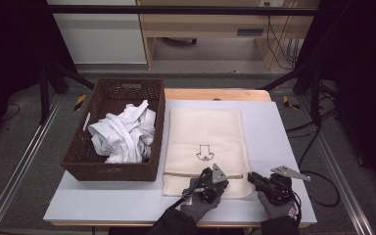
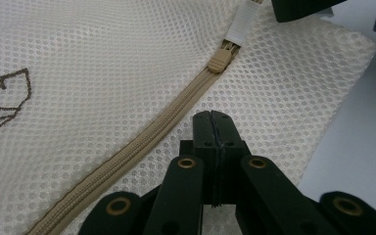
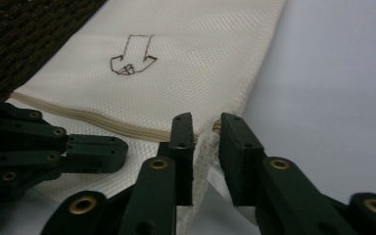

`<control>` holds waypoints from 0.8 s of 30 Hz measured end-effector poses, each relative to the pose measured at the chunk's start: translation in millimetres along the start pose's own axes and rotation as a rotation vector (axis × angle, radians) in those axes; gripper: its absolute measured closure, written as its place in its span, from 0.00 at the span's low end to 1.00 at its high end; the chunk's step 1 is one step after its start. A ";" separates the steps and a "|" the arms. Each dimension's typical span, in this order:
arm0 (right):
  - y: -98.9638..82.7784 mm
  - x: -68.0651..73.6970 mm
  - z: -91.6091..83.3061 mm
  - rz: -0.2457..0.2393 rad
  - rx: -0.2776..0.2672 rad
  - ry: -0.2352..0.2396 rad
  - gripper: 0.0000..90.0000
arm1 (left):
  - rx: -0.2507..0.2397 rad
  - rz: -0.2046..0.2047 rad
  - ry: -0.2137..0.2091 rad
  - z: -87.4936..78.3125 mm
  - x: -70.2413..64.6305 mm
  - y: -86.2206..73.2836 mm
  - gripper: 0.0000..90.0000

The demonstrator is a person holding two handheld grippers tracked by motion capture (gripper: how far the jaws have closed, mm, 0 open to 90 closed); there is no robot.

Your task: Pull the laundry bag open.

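— What sits along the left edge of the worktop (image 1: 103, 200)?

— A dark woven basket (image 1: 81, 156), with crumpled white cloth (image 1: 125, 132) piled inside it. Just beside it, toward the middle, lies my cream mesh laundry bag (image 1: 205, 132), flat, a small arrow drawing (image 1: 204, 152) on its upper face. Its near end reaches toward the front edge, where my hands come in.

— And your left hand-held gripper (image 2: 211, 117)?

— Its jaws are pressed together, tips resting on the mesh just on the near side of the tan zipper (image 2: 142, 142). I cannot tell whether any fabric is caught between them. The zipper pull (image 2: 220, 59) lies ahead of the tips, apart from them, with a white tab (image 2: 242, 24) beyond it.

— And the right one?

— My right hand-held gripper (image 3: 206, 128) sits at the bag's near right corner, toward the worktop's front right corner. Its jaws stand slightly apart, and a raised fold of the mesh edge (image 3: 203, 161) rises in the gap between them, by the zipper's end. Whether they grip it firmly, I cannot tell.
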State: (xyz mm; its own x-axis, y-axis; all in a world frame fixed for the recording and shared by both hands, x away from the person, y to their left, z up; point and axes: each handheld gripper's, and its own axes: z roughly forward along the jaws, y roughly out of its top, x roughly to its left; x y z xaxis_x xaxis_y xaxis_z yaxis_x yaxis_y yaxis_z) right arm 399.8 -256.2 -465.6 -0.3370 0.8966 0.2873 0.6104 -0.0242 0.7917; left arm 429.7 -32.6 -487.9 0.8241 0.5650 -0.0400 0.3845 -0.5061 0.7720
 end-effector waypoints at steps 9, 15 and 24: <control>-6.8 -6.6 13.3 0.050 0.107 -0.046 0.74 | -0.003 -0.005 -0.006 0.0 1.0 -0.6 0.99; -4.9 -5.9 7.0 0.043 0.073 -0.064 0.94 | -0.004 -0.007 -0.005 0.0 0.8 -0.7 0.99; -8.3 -11.2 13.2 0.049 0.110 -0.083 0.84 | -0.004 -0.013 -0.014 -0.1 2.2 -0.8 0.99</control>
State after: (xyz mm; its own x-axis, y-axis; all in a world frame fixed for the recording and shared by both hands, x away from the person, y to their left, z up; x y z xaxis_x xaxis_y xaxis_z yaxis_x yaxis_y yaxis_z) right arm 408.0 -260.3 -482.5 -0.2473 0.9289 0.2755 0.7010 -0.0247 0.7128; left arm 431.1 -30.9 -488.6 0.8250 0.5621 -0.0587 0.3933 -0.4965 0.7738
